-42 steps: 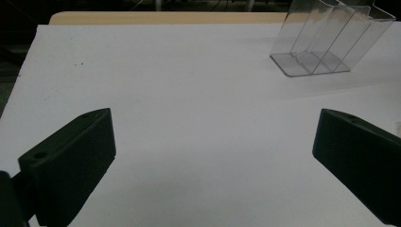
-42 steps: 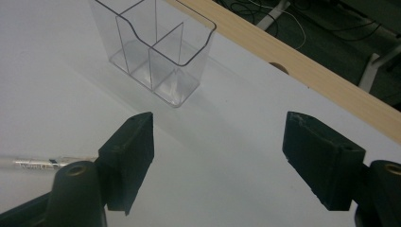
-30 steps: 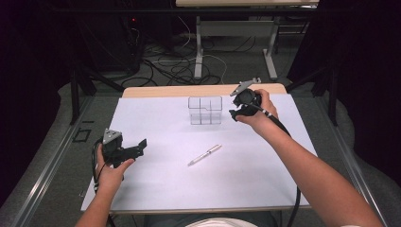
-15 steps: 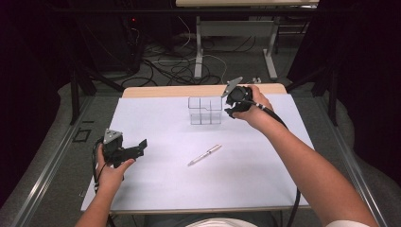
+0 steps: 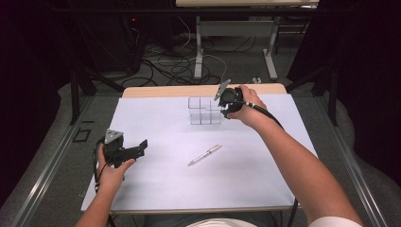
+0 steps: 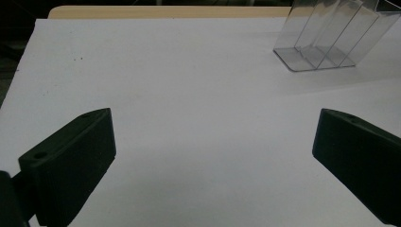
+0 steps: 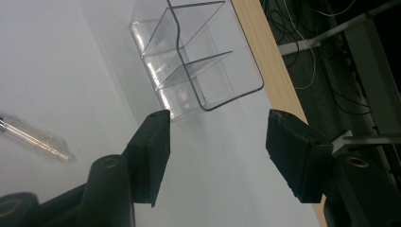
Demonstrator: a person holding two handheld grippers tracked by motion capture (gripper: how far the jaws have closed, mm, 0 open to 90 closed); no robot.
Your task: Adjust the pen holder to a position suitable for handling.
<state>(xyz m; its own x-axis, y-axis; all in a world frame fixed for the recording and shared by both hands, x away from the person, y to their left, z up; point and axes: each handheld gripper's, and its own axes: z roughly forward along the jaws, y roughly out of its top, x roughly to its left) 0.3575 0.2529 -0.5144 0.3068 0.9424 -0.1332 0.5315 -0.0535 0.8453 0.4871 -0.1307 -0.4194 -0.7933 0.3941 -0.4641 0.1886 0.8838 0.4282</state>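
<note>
We take the clear acrylic divided organizer [image 5: 204, 110] as our landmark; it stands upright near the far edge of the white sheet [image 5: 156, 184] that covers the table. The right gripper [image 5: 226, 105] sits just beside the organizer's right end, jaws parted and empty, the near wall lined up between them in the right gripper view. The left gripper [image 5: 137, 149] hangs well apart, toward the near left, released and holding nothing. A pen [image 5: 204, 154] lies on the sheet nearer us than the organizer, untouched. We judge the step to be the approach to the organizer; next calls for easing forward and closing on its wall without tipping it.
</note>
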